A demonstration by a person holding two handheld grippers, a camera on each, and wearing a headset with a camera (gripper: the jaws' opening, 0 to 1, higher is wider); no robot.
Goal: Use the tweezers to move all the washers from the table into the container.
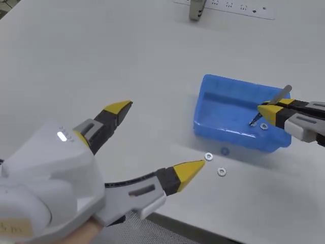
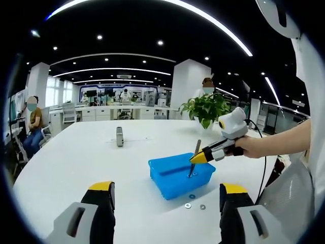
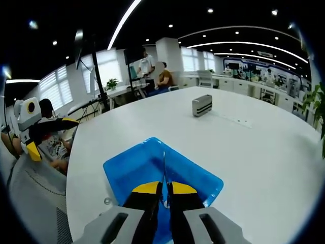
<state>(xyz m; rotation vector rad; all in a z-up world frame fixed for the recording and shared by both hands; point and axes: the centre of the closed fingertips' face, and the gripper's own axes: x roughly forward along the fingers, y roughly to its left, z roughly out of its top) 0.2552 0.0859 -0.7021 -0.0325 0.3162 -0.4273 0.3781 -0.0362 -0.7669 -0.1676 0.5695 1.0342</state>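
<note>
Both tweezers (image 1: 279, 95) tips slant down into container (image 1: 228, 136) — right claw (image 1: 264, 110) clamping, left claw (image 1: 163, 134) agape.

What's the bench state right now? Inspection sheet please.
Surface: white table.
Job's things: blue container; tweezers tips down inside it; one washer inside; two washers on the table in front.
Clutter: grey block, power strip at far edge.
Grippers: right gripper shut on tweezers; left gripper open, holding nothing.
Cables: dark cable hangs from right gripper.
Surroundings: open office, seated people, potted plant.
</note>
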